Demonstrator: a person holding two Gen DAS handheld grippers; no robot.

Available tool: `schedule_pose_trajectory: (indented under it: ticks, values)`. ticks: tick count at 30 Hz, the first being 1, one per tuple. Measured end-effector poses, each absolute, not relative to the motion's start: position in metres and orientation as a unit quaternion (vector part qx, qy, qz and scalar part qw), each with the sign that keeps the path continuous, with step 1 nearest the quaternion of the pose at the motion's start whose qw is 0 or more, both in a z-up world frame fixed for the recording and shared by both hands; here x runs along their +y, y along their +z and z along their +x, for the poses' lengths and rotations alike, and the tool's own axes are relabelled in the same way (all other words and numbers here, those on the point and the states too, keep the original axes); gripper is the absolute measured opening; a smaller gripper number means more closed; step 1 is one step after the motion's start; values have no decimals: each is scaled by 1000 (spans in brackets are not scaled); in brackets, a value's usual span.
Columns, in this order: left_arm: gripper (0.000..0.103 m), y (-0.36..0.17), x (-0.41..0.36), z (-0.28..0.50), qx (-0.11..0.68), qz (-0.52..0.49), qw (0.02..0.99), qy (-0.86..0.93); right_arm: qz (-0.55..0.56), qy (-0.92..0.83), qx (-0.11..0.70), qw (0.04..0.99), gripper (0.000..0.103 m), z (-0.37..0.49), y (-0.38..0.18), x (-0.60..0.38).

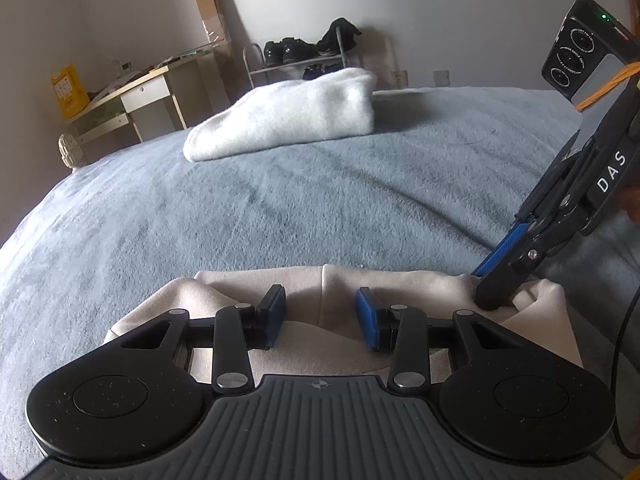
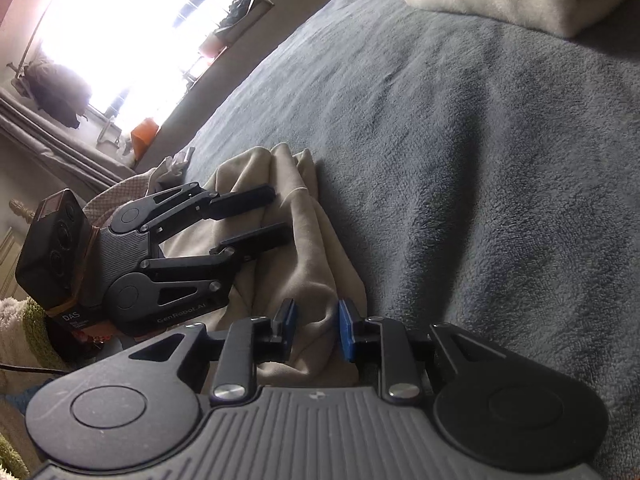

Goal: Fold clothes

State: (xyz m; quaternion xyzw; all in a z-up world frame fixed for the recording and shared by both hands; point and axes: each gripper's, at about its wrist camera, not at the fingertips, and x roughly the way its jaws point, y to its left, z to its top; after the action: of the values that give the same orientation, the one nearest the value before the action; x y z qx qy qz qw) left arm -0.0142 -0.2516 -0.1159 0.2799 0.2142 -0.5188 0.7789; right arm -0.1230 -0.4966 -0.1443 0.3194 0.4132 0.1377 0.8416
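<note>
A bedroom: a grey-blue fleece bed (image 1: 320, 200) carries a folded white garment (image 1: 288, 120) at the far side and a beige garment (image 1: 304, 292) bunched at the near edge. The left hand-held gripper (image 1: 321, 316) hangs over it, jaws apart. The right hand-held gripper (image 2: 316, 330) has its jaws apart astride a raised fold of cloth — not yet pinched. Closing there could catch several layers, or the fold could slip out and the cloth drag. Readable: "DAS" and "GenRobot.AI" — both on the gripper bodies.

Black tool (image 1: 322, 316), blue pads (image 1: 367, 318), silver screws, "DAS" marking.
</note>
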Motion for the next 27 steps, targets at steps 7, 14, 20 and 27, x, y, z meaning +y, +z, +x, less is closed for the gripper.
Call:
schedule_pose_trajectory:
  ticks: [7, 14, 20, 27]
  values:
    - [39, -123, -257, -18, 206, 300, 777, -514, 297, 117, 395, 862, 8, -127, -139, -492]
    - [39, -126, -258, -19, 207, 303, 776, -513, 280, 101, 413, 860, 6, -123, -152, -486]
    - [39, -128, -258, -18, 209, 305, 775, -513, 308, 95, 406, 855, 12, -125, -141, -487]
    - [40, -127, -260, -16, 213, 311, 770, -515, 314, 119, 386, 859, 12, -125, -125, -482]
